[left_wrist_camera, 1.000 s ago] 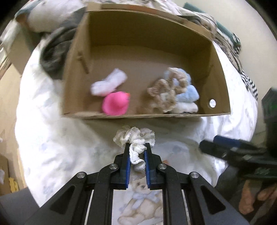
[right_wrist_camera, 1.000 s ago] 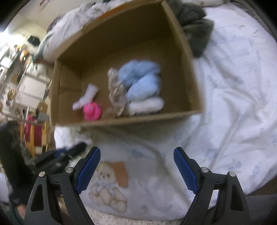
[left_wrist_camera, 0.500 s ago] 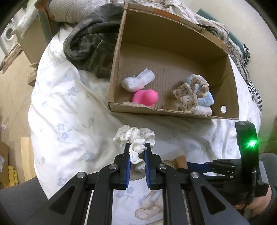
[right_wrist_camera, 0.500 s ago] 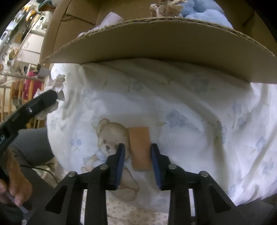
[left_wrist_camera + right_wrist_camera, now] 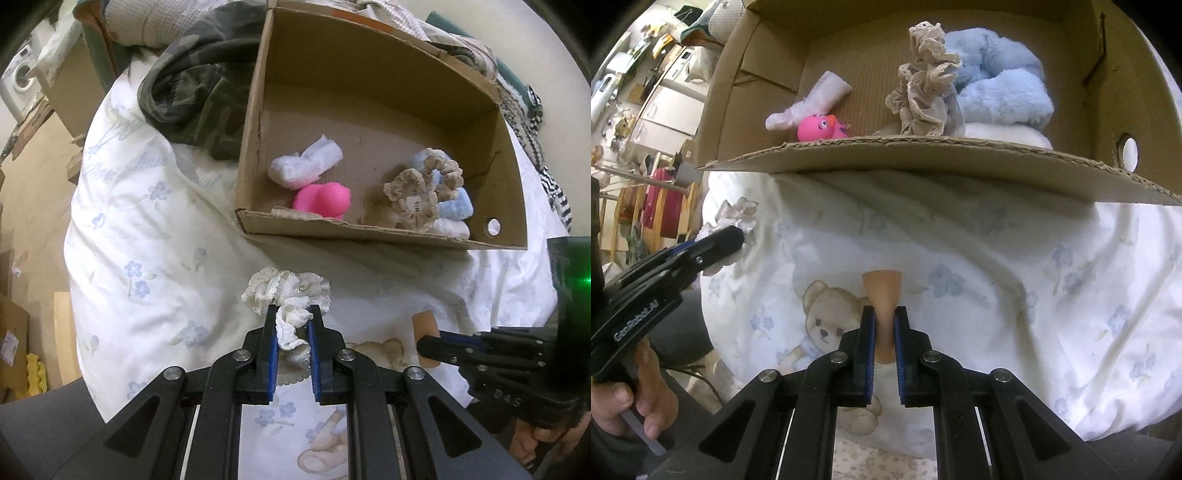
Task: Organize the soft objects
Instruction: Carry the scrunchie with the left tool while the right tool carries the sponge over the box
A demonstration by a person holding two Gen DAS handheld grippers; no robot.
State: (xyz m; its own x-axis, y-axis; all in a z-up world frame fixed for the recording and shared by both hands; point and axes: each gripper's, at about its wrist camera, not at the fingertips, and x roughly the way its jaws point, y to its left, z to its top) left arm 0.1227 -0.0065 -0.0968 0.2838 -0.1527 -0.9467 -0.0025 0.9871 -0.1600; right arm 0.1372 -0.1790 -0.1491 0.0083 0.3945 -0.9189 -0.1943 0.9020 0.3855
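My left gripper [image 5: 291, 325] is shut on a white lace scrunchie [image 5: 286, 295] and holds it above the bed, short of the cardboard box [image 5: 369, 230]. It also shows in the right wrist view [image 5: 720, 240]. My right gripper [image 5: 884, 317] is shut on a tan sponge pad [image 5: 882, 291] that lies on the bedsheet; the pad also shows in the left wrist view [image 5: 424, 325]. Inside the box lie a pink toy duck [image 5: 323, 199], a white rolled cloth [image 5: 304, 168], beige scrunchies [image 5: 413, 194] and blue fluffy cloths [image 5: 997, 92].
The box sits on a white flowered bedsheet [image 5: 140, 229] with a teddy bear print [image 5: 827, 314]. A camouflage garment [image 5: 195, 92] lies left of the box. The bed edge and floor are at the left [image 5: 29, 206].
My right gripper has closed on the tan pad and pinched it narrower. My left gripper has kept its hold on the white scrunchie and pulled back from the box.
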